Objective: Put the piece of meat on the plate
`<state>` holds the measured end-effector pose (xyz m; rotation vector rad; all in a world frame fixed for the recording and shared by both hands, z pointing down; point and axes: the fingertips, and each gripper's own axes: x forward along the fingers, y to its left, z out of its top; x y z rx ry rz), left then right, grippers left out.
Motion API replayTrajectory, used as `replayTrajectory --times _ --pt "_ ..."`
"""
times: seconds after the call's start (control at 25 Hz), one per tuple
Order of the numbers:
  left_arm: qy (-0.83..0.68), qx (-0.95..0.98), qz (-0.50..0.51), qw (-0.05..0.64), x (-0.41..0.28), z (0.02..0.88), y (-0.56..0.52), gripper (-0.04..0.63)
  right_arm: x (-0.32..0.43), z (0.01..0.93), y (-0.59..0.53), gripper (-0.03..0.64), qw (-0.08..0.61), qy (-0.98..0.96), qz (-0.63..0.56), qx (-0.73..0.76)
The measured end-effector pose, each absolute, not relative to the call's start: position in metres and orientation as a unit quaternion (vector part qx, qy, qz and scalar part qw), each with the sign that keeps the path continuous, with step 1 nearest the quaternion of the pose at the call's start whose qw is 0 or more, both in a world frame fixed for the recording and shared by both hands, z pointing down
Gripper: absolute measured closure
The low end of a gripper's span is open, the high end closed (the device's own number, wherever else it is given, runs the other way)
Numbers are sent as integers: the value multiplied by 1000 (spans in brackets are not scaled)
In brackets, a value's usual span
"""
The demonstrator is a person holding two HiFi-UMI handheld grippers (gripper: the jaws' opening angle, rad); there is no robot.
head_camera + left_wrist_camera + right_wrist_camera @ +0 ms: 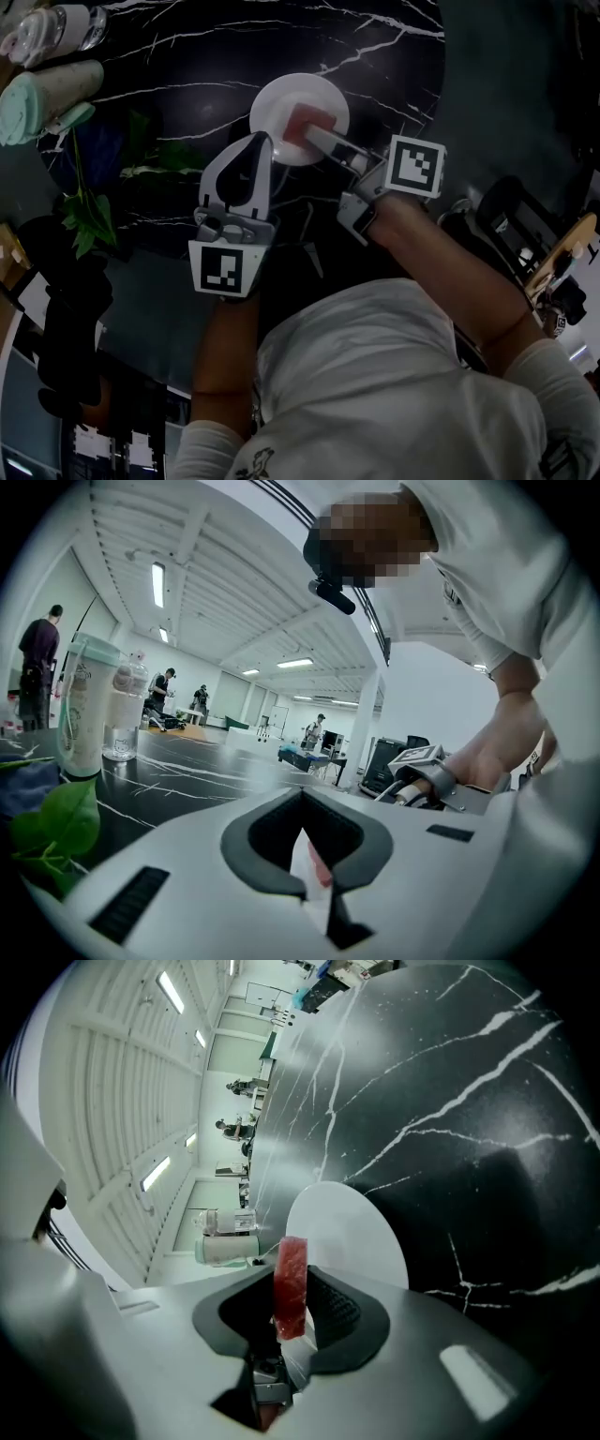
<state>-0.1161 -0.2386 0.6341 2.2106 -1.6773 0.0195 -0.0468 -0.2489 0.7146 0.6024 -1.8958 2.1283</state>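
Right over the plate (279, 101) – meat (307, 123) pinched in the right gripper (315, 135).

Seen from the right gripper view, the red slab stands upright, clamped between the two pads, with the white plate on the black marble table (187, 84) just beyond it – whether the meat touches the plate cannot be told. The left gripper (263, 141) hangs beside the plate's near edge, its jaws pressed together with nothing between them. Two bottles (47, 47) stand well apart at the table's far left.

Table (187, 94): glossy black stone, white veining. Plate (281, 98) at twelve o'clock: smooth white, glazed-looking. Piece of meat (292, 1283): red, coarse-grained. Right hand-held gripper (298, 1309): matt white plastic, ribbed dark pads (332, 1313).
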Motion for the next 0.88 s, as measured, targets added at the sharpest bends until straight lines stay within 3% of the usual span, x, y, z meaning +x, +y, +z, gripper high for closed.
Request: replayTrajectory --times 0.68,0.88 --pt "-594 778 6 203 -116 645 -232 589 -59 714 -251 525 125 -675 703 188" --pt "-597 776 1 204 -118 642 -234 588 -67 711 -254 491 140 -676 699 189"
